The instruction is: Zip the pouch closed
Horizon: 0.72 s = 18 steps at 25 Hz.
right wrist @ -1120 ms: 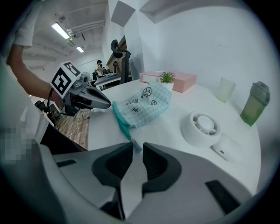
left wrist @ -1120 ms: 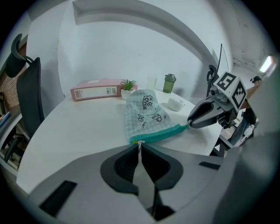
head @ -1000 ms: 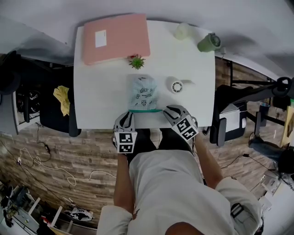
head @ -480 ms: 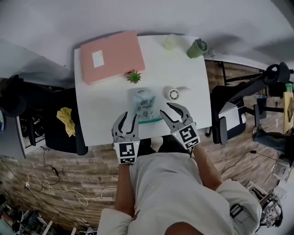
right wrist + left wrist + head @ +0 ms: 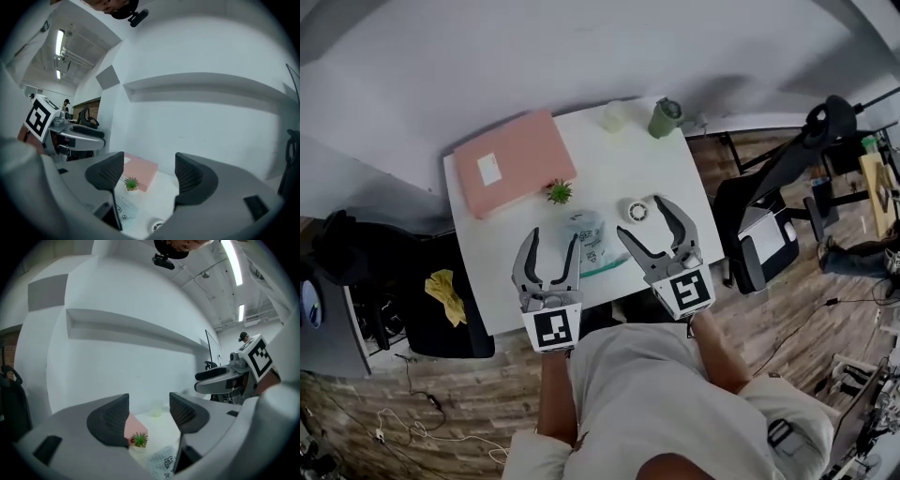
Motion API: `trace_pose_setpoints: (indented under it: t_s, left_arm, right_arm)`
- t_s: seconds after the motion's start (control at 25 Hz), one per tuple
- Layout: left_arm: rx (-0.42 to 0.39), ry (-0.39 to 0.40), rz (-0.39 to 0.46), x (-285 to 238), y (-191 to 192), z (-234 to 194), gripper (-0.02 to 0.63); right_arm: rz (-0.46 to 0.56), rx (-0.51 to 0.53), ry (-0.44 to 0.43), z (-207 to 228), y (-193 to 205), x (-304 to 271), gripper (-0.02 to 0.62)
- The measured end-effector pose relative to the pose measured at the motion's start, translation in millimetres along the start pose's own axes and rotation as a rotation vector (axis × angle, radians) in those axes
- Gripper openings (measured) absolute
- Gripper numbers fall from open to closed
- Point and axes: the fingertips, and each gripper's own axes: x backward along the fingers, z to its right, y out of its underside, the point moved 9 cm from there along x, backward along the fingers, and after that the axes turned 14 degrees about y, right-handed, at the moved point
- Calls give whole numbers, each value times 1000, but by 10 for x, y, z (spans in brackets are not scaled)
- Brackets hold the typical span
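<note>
The clear printed pouch point(image 5: 585, 236) lies flat on the white table point(image 5: 492, 253), its green zip edge point(image 5: 607, 267) toward me. Both grippers hang in the air above the table's near side, pointing about level. My left gripper point(image 5: 554, 238) has its jaws opening, with nothing between them. The jaws of my right gripper point(image 5: 641, 217) are also opening and hold nothing. In the left gripper view the pouch point(image 5: 162, 466) shows low between the fingers of the left gripper point(image 5: 147, 416). The right gripper view has the pouch point(image 5: 123, 211) below the right gripper point(image 5: 147, 176).
A pink box point(image 5: 514, 161) sits at the table's far left, a small potted plant point(image 5: 559, 192) just beyond the pouch. A tape roll point(image 5: 637, 210) lies right of the pouch. A green cup point(image 5: 664, 117) and a pale cup point(image 5: 613, 115) stand at the far edge. Chairs flank the table.
Both grippers have risen from the pouch's near edge and their jaws have spread wide. The pouch stays flat on the table.
</note>
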Motion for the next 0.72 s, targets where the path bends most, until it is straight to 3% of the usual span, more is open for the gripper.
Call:
trace_pose_setpoints:
  t_s: [0.24, 0.48, 0.72]
  left_arm:
    - [-28, -78, 10, 155, -210, 254, 268]
    - [-143, -151, -23, 295, -333, 606, 270]
    - [-134, -200, -33, 440, -403, 1068, 273]
  right_arm:
    - [22, -12, -14, 145, -83, 293, 328]
    - [71, 8, -74, 313, -164, 597, 327]
    - [105, -33, -82, 448, -137, 938, 324]
